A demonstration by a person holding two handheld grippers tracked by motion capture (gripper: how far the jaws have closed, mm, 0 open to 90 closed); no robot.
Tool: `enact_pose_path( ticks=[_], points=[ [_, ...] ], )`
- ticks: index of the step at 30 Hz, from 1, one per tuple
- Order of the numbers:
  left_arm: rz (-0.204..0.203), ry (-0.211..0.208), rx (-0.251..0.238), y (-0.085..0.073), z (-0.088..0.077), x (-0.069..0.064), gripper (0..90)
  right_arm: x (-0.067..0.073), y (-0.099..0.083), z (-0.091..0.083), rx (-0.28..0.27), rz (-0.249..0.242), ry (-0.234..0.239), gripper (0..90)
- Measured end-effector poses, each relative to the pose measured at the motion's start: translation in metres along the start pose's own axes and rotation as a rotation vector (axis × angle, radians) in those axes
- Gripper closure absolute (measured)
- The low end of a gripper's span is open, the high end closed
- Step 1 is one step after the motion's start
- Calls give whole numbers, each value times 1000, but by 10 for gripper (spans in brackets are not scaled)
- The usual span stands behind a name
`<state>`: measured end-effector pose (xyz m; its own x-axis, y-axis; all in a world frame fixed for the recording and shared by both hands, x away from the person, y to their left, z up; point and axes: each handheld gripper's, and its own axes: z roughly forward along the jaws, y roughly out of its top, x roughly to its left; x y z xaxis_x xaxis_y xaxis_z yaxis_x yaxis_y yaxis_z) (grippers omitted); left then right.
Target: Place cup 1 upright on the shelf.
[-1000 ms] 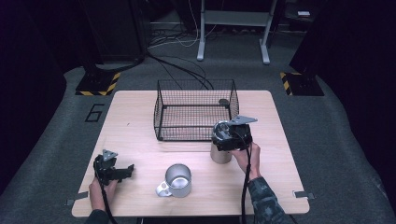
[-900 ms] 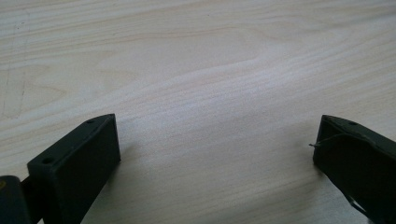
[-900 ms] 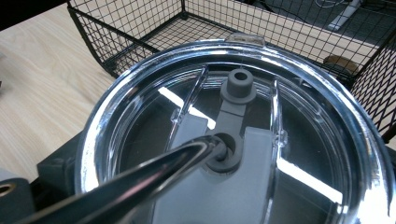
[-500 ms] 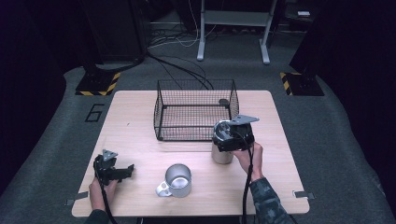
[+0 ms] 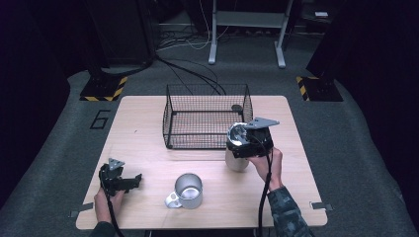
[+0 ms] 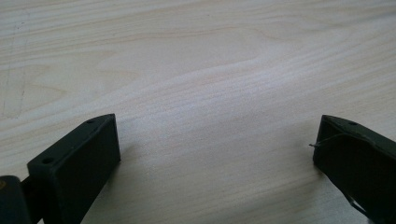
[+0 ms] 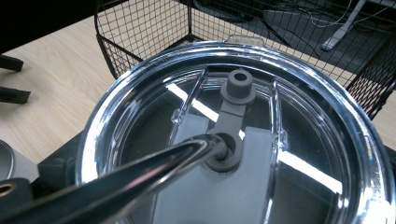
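A grey "6" (image 5: 100, 119) is marked on the floor left of the counter (image 5: 148, 123); my right claw (image 5: 245, 140) sits over the steel tumbler (image 5: 236, 159), just in front of the wire basket (image 5: 207, 117), its jaws hidden by the clear lid (image 7: 243, 135), so I cannot tell its grip; my left claw (image 5: 129, 181) gapes wide over bare wood near the counter's front-left edge; the mug (image 5: 188, 190) stands between them with open room around it.
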<state>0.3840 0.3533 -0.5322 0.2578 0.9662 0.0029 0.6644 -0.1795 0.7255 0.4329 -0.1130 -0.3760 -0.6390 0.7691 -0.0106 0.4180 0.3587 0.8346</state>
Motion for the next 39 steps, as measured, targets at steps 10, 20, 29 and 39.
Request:
enact_pose_path(
  ticks=[10, 20, 29, 39],
  points=[
    [0, 0, 0, 0, 0, 0, 4, -2, 13, -11, -9, -5, -2, 31],
    [0, 0, 0, 0, 0, 0, 4, -4, 27, -18, -23, -25, 0, 31],
    [0, 0, 0, 0, 0, 0, 4, -4, 41, -25, -36, -42, -2, 31],
    [0, 0, 0, 0, 0, 0, 4, -8, 56, -30, -49, -55, -19, 31]
  ],
)
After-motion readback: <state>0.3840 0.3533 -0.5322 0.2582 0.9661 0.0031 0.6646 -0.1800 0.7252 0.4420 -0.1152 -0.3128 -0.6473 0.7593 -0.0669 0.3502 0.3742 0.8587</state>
